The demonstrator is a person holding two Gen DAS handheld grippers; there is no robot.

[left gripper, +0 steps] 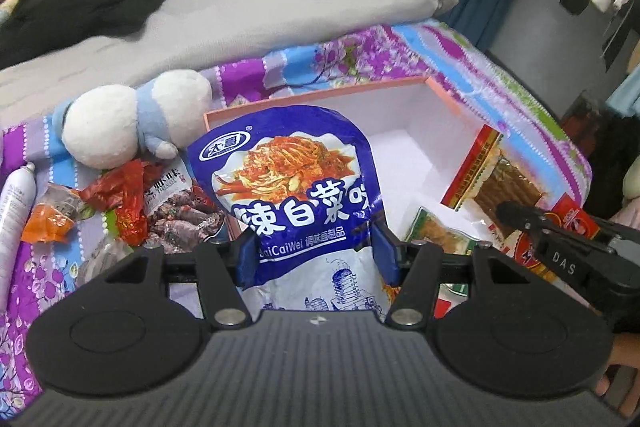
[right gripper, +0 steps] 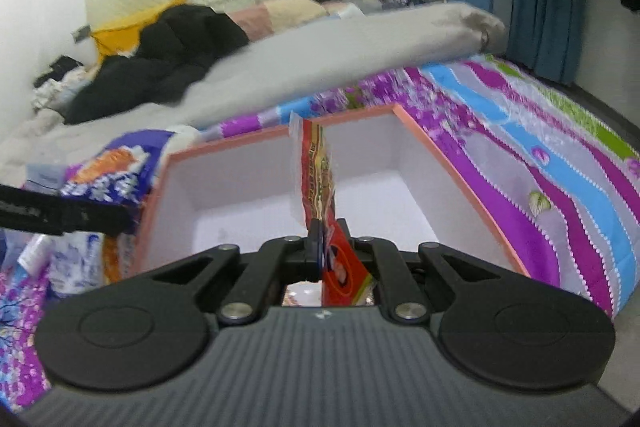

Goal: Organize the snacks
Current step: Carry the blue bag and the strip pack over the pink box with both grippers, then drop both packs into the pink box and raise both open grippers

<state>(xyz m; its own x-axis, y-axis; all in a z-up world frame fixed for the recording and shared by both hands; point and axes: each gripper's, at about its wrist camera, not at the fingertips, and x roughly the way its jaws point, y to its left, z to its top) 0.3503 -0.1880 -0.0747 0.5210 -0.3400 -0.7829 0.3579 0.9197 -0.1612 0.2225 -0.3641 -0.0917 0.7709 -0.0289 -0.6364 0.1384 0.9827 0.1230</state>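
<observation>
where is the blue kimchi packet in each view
Left wrist: blue kimchi packet at centre, upright between the left gripper fingers, in front of the box.
Right wrist: same packet at the left edge, beside the box's left wall.
Shared landmark: the pink-rimmed white box.

The left gripper [left gripper: 318,251] tilts steeply downward, its two blue-padded fingers [left gripper: 247,259] standing well apart and pressing on the sides of what they hold; the right gripper [right gripper: 326,239] slants down less steeply, jaws nearly together, pinching something thin; bare skin of a hand [left gripper: 618,371] shows at the right edge
</observation>
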